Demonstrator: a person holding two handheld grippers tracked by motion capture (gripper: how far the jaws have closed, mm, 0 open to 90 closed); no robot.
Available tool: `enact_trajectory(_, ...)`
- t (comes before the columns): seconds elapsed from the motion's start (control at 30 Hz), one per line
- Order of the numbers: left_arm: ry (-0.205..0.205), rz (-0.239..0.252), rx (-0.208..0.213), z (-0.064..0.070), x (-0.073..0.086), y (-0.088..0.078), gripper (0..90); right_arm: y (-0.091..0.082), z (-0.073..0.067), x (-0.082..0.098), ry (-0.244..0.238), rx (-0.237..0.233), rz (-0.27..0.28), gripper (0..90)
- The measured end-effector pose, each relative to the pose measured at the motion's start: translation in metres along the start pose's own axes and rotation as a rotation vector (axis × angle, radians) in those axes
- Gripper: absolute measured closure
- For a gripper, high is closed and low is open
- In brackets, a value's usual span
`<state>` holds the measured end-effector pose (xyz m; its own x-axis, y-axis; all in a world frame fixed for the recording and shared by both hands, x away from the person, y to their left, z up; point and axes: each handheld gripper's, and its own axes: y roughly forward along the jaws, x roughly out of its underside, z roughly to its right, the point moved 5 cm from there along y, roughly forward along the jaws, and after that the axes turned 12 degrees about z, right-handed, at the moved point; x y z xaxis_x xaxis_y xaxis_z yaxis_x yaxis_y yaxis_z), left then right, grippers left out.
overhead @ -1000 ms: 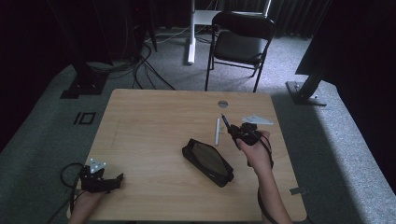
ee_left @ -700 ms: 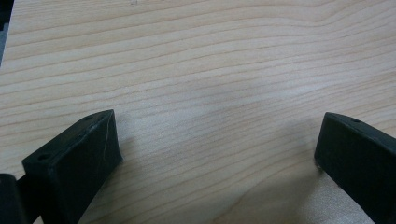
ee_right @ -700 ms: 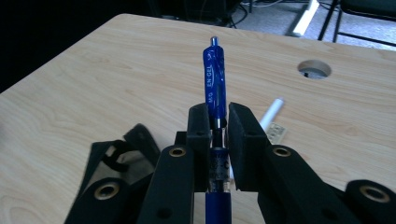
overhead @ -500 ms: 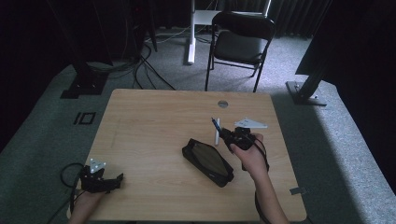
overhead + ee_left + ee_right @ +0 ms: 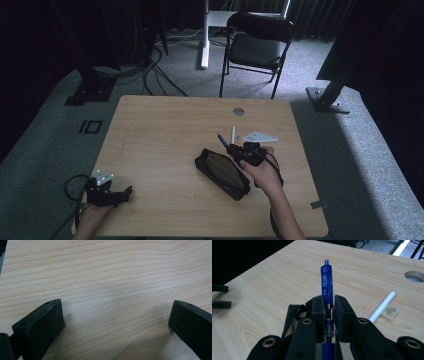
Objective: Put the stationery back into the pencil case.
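Nearest the person, at the front left corner of the desk (image 5: 165,125), the left hand-held gripper (image 5: 107,192) rests low on the wood, held by a hand that comes in from the bottom edge, with a cable looped beside it. The left gripper view adds what the high view cannot resolve: the two black jaws stand wide apart with bare wood grain between them.

Farther in and to the right, a black pencil case (image 5: 222,172) lies flat and slanted on the desk. Whether it is zipped or what lies inside cannot be told from the high view. The right hand (image 5: 265,172) reaches forward from the bottom edge, just beside the far end of the case, carrying the right hand-held gripper (image 5: 240,150).

The right gripper view shows the grip in detail: the jaws are pressed together on a blue pen (image 5: 327,282), which sticks out forward past the jaw tips and is lifted clear of the desk. In the high view the pen appears as a short blue stub pointing away to the upper left.

Beyond the gripper, a white stick (image 5: 382,306) lies on the desk with a small eraser (image 5: 389,312) just beside it. Farther still is a round cable hole (image 5: 238,111), and past the desk a black folding chair (image 5: 257,47).
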<state>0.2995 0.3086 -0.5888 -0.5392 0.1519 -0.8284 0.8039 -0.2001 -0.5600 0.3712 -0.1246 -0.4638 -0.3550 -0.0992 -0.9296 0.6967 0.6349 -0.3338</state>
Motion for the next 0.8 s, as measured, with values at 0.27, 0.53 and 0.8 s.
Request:
enact_trajectory(0.27,0.002,-0.002,0.000,0.000,0.000,0.000,0.3,0.004,-0.011,0.004,-0.047,-0.048,-0.023,79.5)
enact_trajectory(0.53,-0.001,0.000,0.000,0.000,0.000,0.000,0.4,0.008,-0.017,0.013,-0.065,-0.088,-0.069,79.5)
enact_trajectory(0.8,-0.001,0.000,0.000,0.000,0.000,0.000,0.4,0.014,-0.019,0.022,-0.082,-0.098,-0.129,79.5)
